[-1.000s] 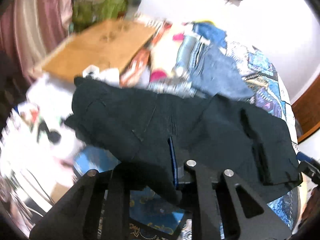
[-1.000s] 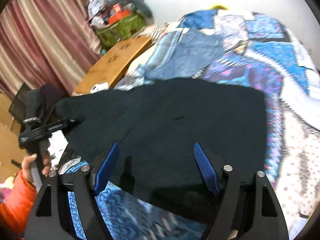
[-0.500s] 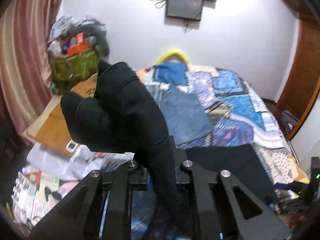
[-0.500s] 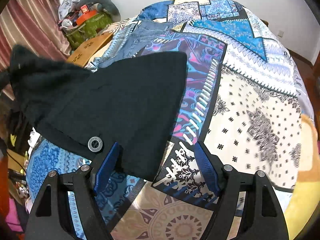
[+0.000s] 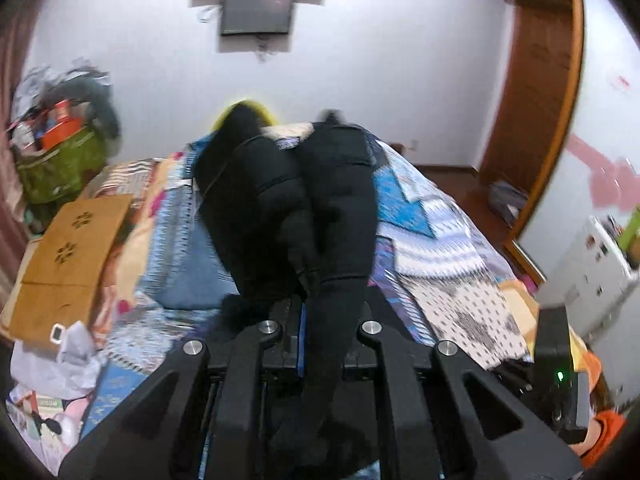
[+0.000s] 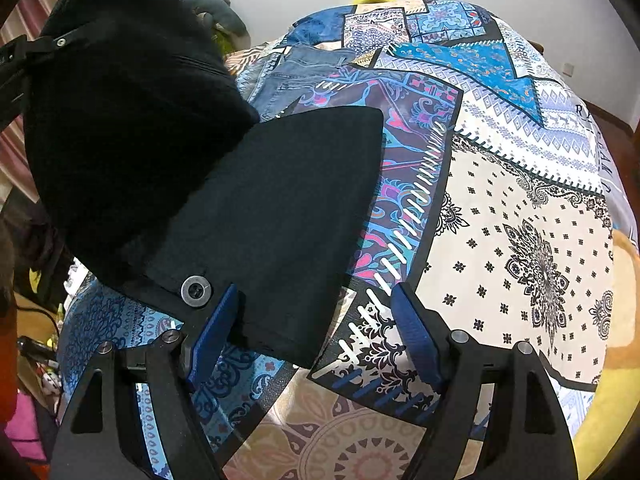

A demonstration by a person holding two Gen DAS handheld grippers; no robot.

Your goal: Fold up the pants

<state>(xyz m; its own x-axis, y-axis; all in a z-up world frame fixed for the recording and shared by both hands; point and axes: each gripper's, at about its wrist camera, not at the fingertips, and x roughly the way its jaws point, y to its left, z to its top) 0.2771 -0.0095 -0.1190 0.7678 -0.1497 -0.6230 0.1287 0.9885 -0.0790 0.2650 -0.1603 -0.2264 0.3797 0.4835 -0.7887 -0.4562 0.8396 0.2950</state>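
Note:
The black pants lie partly on the patterned bed, waistband and metal button nearest the right wrist camera. My left gripper is shut on the pants' leg end and holds it up in the air, the cloth draping forward over the bed; the same lifted part fills the upper left of the right wrist view. My right gripper is open and empty, its blue fingers just above the waistband edge, the left finger beside the button.
The patterned bedspread covers the bed. Folded blue jeans lie at the far side. A wooden board and a green bag of clutter stand left of the bed. A wooden door frame is at right.
My left gripper has lifted the leg end high and swung it over the bed. My right gripper has drawn back to the waistband, still open.

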